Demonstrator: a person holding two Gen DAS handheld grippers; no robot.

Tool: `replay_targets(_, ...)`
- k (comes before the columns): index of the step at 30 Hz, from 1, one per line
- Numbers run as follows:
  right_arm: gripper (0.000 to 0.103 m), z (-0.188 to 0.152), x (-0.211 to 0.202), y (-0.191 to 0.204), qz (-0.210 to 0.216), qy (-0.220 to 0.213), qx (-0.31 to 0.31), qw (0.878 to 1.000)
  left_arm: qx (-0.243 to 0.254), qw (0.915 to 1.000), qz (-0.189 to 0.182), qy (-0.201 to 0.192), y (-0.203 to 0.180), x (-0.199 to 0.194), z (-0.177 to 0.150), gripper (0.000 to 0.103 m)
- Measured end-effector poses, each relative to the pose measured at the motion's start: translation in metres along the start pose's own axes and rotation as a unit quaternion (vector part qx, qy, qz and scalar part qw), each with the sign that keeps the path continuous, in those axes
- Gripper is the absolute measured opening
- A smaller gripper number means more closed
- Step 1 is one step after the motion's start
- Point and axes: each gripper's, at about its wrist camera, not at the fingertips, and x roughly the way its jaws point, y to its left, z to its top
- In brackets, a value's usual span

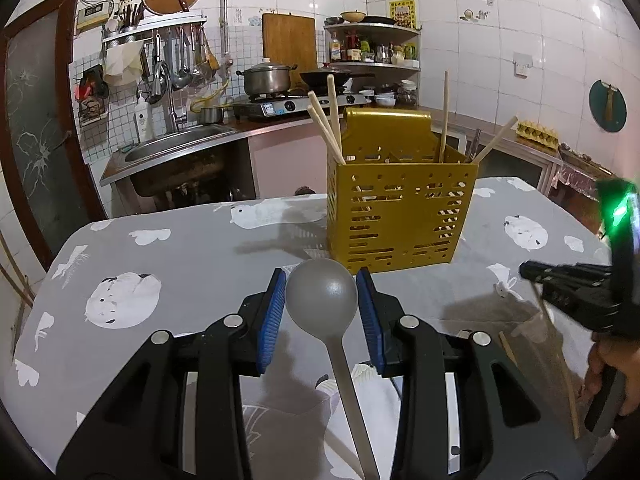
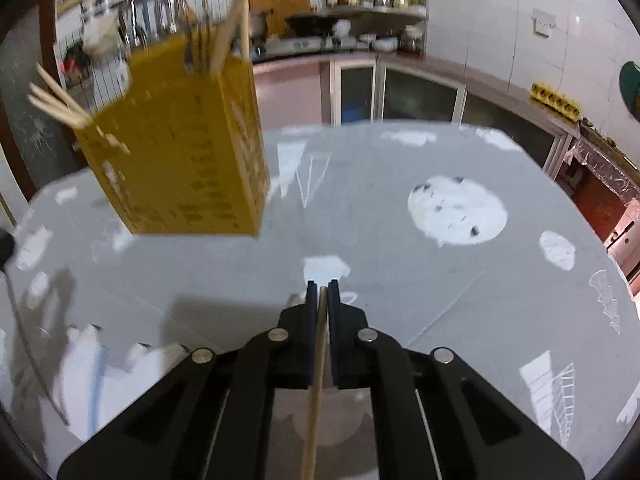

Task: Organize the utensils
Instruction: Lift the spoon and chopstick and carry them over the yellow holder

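A yellow perforated utensil holder [image 1: 400, 208] stands on the table with several wooden chopsticks [image 1: 334, 120] sticking out of it. It also shows, blurred, in the right wrist view [image 2: 180, 152]. My left gripper [image 1: 322, 280] has its jaws on either side of the bowl of a grey spoon [image 1: 322, 296], whose handle runs back under the gripper. My right gripper [image 2: 322, 288] is shut on a single wooden chopstick [image 2: 316, 380] and is also seen from the left wrist view [image 1: 568, 284], right of the holder.
The table has a grey cloth with white animal prints [image 1: 192, 248]. Behind it are a sink [image 1: 176, 148], a stove with pots [image 1: 296, 100] and shelves. A cabinet counter [image 2: 420, 80] runs along the back right.
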Motion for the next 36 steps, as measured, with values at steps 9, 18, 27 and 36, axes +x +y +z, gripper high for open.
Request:
replay_targets(9,0.005,0.004,-0.086,0.005,0.028,-0.139,-0.013,0.990,0.003,0.9995,0.001,-0.031,-0.004,-0.027,-0.005,0.035)
replay_targets(18,0.005,0.001,-0.135,0.015,0.026,-0.227,-0.020,0.973,0.013,0.9982,0.008,-0.059,-0.007,-0.054,-0.007,0.035)
replay_targets(27,0.005,0.001,-0.157,0.020,0.015,-0.275,-0.025,0.961,0.023,0.9949,0.016,-0.097,-0.006,-0.072,0.006,0.035)
replay_targets(36,0.005,0.029,-0.173,0.021,0.021,-0.309,-0.020,0.951,0.014,0.9909,0.014,-0.133,-0.004,-0.077,0.040,0.035)
